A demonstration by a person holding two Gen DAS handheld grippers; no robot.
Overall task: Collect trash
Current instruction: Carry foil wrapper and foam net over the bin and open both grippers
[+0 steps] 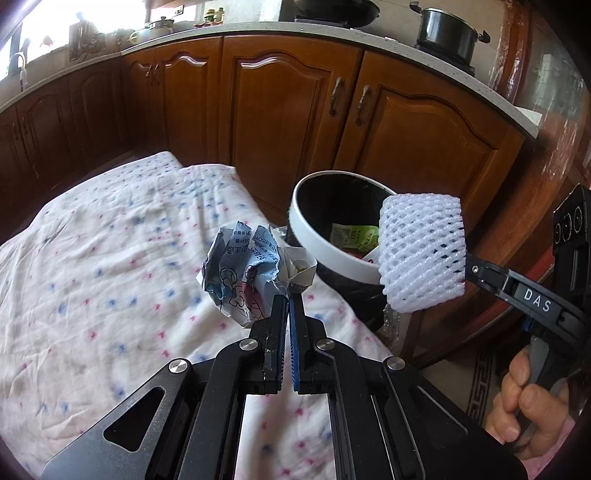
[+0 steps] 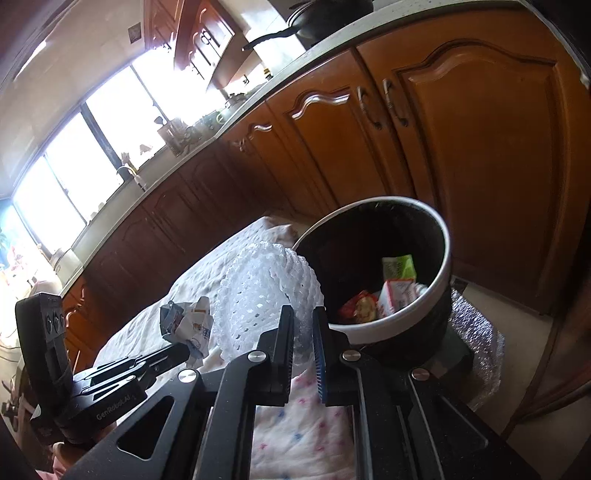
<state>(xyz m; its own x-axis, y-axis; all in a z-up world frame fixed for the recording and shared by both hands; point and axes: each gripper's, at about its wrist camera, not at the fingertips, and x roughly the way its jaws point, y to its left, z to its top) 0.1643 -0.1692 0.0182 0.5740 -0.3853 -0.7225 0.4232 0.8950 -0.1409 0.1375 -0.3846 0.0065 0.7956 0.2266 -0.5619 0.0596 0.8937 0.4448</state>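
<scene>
My left gripper [image 1: 289,295] is shut on a crumpled printed paper wrapper [image 1: 245,269], held above the cloth-covered table. The wrapper also shows in the right wrist view [image 2: 188,321]. My right gripper [image 2: 303,314] is shut on a white foam fruit net [image 2: 266,295], held near the rim of the trash bin [image 2: 439,229]. The net [image 1: 423,251] hangs in front of the bin [image 1: 314,236] in the left wrist view. The bin is black inside with a white rim and holds green, red and white wrappers [image 2: 391,288].
The table wears a white cloth with pink and blue dots [image 1: 110,266]. Brown kitchen cabinets [image 1: 280,96] stand behind the bin under a countertop with pots [image 1: 447,31]. A silvery plastic sheet [image 2: 480,350] lies under the bin.
</scene>
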